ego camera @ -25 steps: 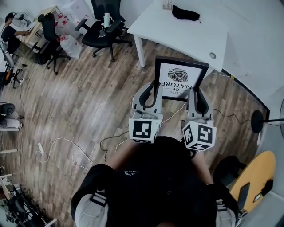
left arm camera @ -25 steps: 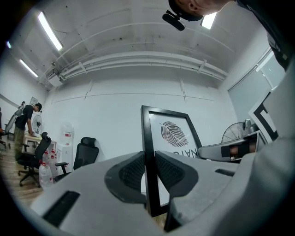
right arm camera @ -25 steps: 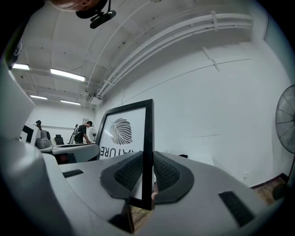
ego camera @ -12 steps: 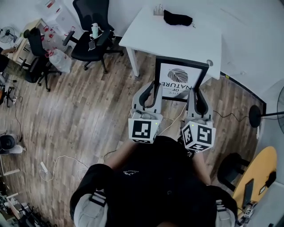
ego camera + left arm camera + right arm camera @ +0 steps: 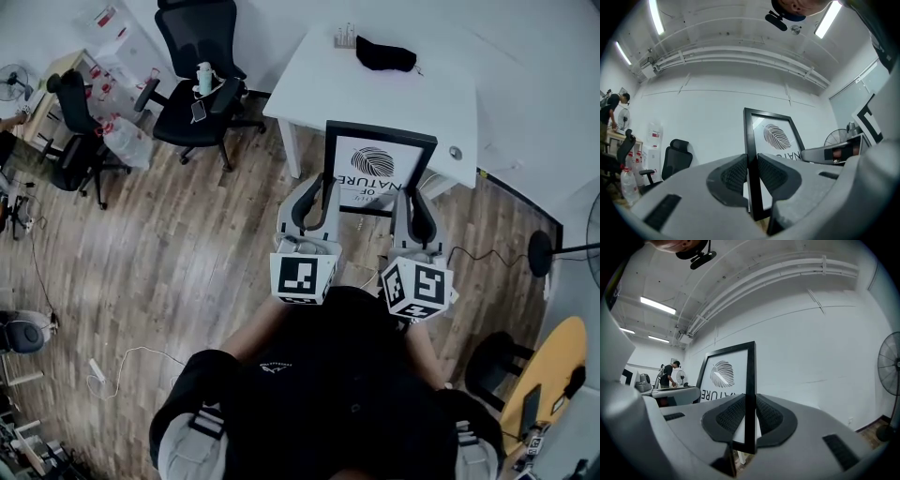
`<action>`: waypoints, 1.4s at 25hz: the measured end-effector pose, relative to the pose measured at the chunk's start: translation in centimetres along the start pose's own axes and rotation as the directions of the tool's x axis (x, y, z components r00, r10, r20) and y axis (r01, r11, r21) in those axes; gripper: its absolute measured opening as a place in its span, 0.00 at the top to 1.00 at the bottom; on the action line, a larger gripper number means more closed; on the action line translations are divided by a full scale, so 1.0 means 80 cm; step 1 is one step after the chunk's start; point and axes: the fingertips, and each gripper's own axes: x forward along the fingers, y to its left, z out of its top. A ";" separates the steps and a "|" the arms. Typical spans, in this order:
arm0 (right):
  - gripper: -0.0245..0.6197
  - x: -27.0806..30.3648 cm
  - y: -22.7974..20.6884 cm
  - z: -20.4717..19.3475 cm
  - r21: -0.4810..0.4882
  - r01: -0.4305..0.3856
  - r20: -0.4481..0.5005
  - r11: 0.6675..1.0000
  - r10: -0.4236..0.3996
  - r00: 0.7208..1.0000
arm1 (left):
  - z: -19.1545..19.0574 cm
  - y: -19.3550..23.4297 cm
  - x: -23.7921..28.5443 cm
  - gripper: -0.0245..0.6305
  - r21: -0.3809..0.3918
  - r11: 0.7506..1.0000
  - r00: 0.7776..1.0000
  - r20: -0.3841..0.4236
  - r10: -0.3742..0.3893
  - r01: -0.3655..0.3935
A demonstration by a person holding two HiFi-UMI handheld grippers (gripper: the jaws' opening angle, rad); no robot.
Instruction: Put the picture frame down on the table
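A black picture frame [image 5: 378, 169] with a white leaf print hangs in the air, held by both side edges. My left gripper [image 5: 323, 192] is shut on its left edge and my right gripper [image 5: 414, 202] on its right edge. The left gripper view has the frame [image 5: 774, 136] standing upright between the ribbed pads [image 5: 733, 174] of my left gripper [image 5: 751, 176]. In the right gripper view the frame's edge [image 5: 750, 380] is pinched in my right gripper [image 5: 750, 417]. The white table [image 5: 412, 103] lies just beyond the frame, and the frame's top edge overlaps its near edge from above.
A black cloth [image 5: 385, 53] and a small clear holder [image 5: 348, 36] lie at the table's far side. Black office chairs [image 5: 202, 56] stand to the left on the wooden floor. A fan base [image 5: 541, 253] and a round yellow table [image 5: 544, 375] are at the right.
The person has walked toward the white table carrying the frame, so the table and floor have shifted in view. Both grippers hold the frame the same way as before.
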 end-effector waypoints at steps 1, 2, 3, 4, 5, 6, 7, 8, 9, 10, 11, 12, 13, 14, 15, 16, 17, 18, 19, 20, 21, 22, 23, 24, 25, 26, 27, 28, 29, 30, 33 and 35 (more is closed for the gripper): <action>0.86 0.006 0.006 0.000 -0.002 -0.003 0.000 1.000 0.003 1.000 | 0.000 0.009 0.001 0.85 -0.001 1.000 1.000 0.000 0.004 -0.004; 0.86 0.012 0.013 -0.001 -0.003 -0.006 0.000 1.000 0.006 1.000 | -0.001 0.017 0.002 0.85 -0.002 1.000 1.000 0.000 0.008 -0.008; 0.86 0.017 0.019 -0.001 -0.004 -0.007 0.000 1.000 0.007 1.000 | -0.001 0.024 0.002 0.85 -0.002 1.000 1.000 0.000 0.011 -0.011; 0.86 0.022 0.024 -0.002 -0.005 -0.009 0.000 1.000 0.009 1.000 | -0.002 0.032 0.003 0.85 -0.002 1.000 1.000 0.000 0.013 -0.013; 0.86 0.026 0.028 -0.004 -0.005 -0.010 0.000 1.000 0.010 1.000 | -0.004 0.038 0.003 0.85 0.000 1.000 1.000 0.001 0.016 -0.016; 0.86 0.031 0.032 -0.006 -0.006 -0.012 -0.001 1.000 0.012 1.000 | -0.005 0.044 0.004 0.85 0.002 1.000 1.000 0.000 0.020 -0.020; 0.86 0.035 0.036 -0.009 -0.006 -0.015 -0.004 1.000 0.015 1.000 | -0.008 0.049 0.005 0.85 0.003 1.000 1.000 -0.001 0.024 -0.024; 0.86 0.039 0.039 -0.011 -0.005 -0.019 -0.007 1.000 0.019 1.000 | -0.010 0.054 0.005 0.85 0.005 1.000 1.000 -0.005 0.028 -0.028; 0.86 0.043 0.042 -0.013 -0.004 -0.023 -0.012 1.000 0.023 1.000 | -0.011 0.058 0.006 0.85 0.005 0.999 0.999 -0.009 0.032 -0.032; 0.86 0.047 0.045 -0.014 -0.004 -0.026 -0.017 1.000 0.026 1.000 | -0.012 0.063 0.006 0.85 0.005 0.999 0.999 -0.012 0.035 -0.034; 0.86 0.051 0.048 -0.013 -0.003 -0.030 -0.021 1.000 0.030 0.999 | -0.012 0.067 0.008 0.85 0.006 0.999 0.999 -0.014 0.037 -0.037; 0.86 0.056 0.051 -0.012 -0.003 -0.033 -0.023 0.999 0.033 0.999 | -0.011 0.072 0.010 0.85 0.007 0.999 0.999 -0.015 0.038 -0.038; 0.86 0.059 0.053 -0.011 -0.003 -0.037 -0.024 0.999 0.037 0.999 | -0.010 0.076 0.012 0.85 0.010 0.999 0.999 -0.014 0.039 -0.039; 0.86 0.063 0.054 -0.011 -0.002 -0.041 -0.025 0.999 0.040 0.999 | -0.010 0.079 0.014 0.85 0.013 0.999 0.999 -0.012 0.041 -0.041; 0.86 0.066 0.054 -0.012 -0.001 -0.044 -0.027 0.999 0.044 0.999 | -0.010 0.081 0.017 0.85 0.016 0.999 0.999 -0.011 0.043 -0.042; 0.86 0.070 0.053 -0.013 0.002 -0.047 -0.029 0.999 0.047 0.998 | -0.012 0.082 0.020 0.85 0.017 0.999 0.999 -0.014 0.045 -0.045; 0.86 0.075 0.052 -0.015 0.005 -0.051 -0.032 0.999 0.051 0.998 | -0.014 0.083 0.023 0.85 0.018 0.999 0.999 -0.017 0.049 -0.048; 0.86 0.081 0.051 -0.018 0.010 -0.055 -0.034 0.998 0.056 0.998 | -0.015 0.085 0.027 0.85 0.019 0.998 0.998 -0.019 0.053 -0.053; 0.86 0.087 0.050 -0.019 0.014 -0.060 -0.036 0.998 0.061 0.998 | -0.017 0.087 0.031 0.85 0.022 0.998 0.998 -0.020 0.058 -0.058; 0.86 0.094 0.049 -0.020 0.017 -0.065 -0.036 0.998 0.066 0.997 | -0.018 0.091 0.035 0.85 0.026 0.998 0.998 -0.019 0.064 -0.063; 0.86 0.102 0.050 -0.021 0.019 -0.070 -0.036 0.997 0.071 0.997 | -0.018 0.095 0.040 0.85 0.030 0.997 0.997 -0.017 0.070 -0.070; 0.86 0.109 0.052 -0.021 0.021 -0.076 -0.036 0.997 0.076 0.996 | -0.018 0.101 0.043 0.85 0.033 0.997 0.997 -0.017 0.077 -0.077; 0.86 0.116 0.055 -0.021 0.022 -0.082 -0.037 0.996 0.082 0.996 | -0.019 0.106 0.047 0.85 0.035 0.996 0.996 -0.021 0.085 -0.084; 0.86 0.122 0.058 -0.021 0.023 -0.088 -0.037 0.996 0.088 0.995 | -0.019 0.112 0.050 0.85 0.035 0.995 0.995 -0.025 0.092 -0.091; 0.86 0.128 0.059 -0.020 0.024 -0.093 -0.037 0.995 0.094 0.995 | -0.019 0.116 0.054 0.85 0.036 0.995 0.995 -0.026 0.097 -0.096; 0.86 0.135 0.059 -0.019 0.024 -0.098 -0.036 0.995 0.099 0.994 | -0.017 0.120 0.058 0.85 0.036 0.994 0.994 -0.026 0.102 -0.101; 0.86 0.142 0.059 -0.017 0.025 -0.103 -0.036 0.994 0.104 0.994 | -0.017 0.123 0.064 0.85 0.037 0.994 0.994 -0.024 0.106 -0.105; 0.86 0.150 0.058 -0.017 0.025 -0.107 -0.037 0.994 0.108 0.993 | -0.017 0.126 0.070 0.85 0.037 0.993 0.994 -0.024 0.110 -0.109; 0.86 0.159 0.056 -0.017 0.026 -0.111 -0.039 0.994 0.112 0.993 | -0.018 0.129 0.077 0.85 0.037 0.993 0.993 -0.025 0.114 -0.113; 0.86 0.167 0.055 -0.019 0.026 -0.114 -0.042 0.993 0.115 0.993 | -0.021 0.133 0.083 0.85 0.035 0.992 0.993 -0.028 0.118 -0.117; 0.86 0.194 0.053 -0.023 0.026 -0.124 -0.055 0.992 0.125 0.991 | -0.029 0.145 0.103 0.85 0.032 0.991 0.991 -0.037 0.131 -0.130; 0.86 0.213 0.050 -0.024 0.027 -0.130 -0.062 0.991 0.131 0.989 | -0.032 0.153 0.119 0.85 0.032 0.990 0.990 -0.041 0.138 -0.136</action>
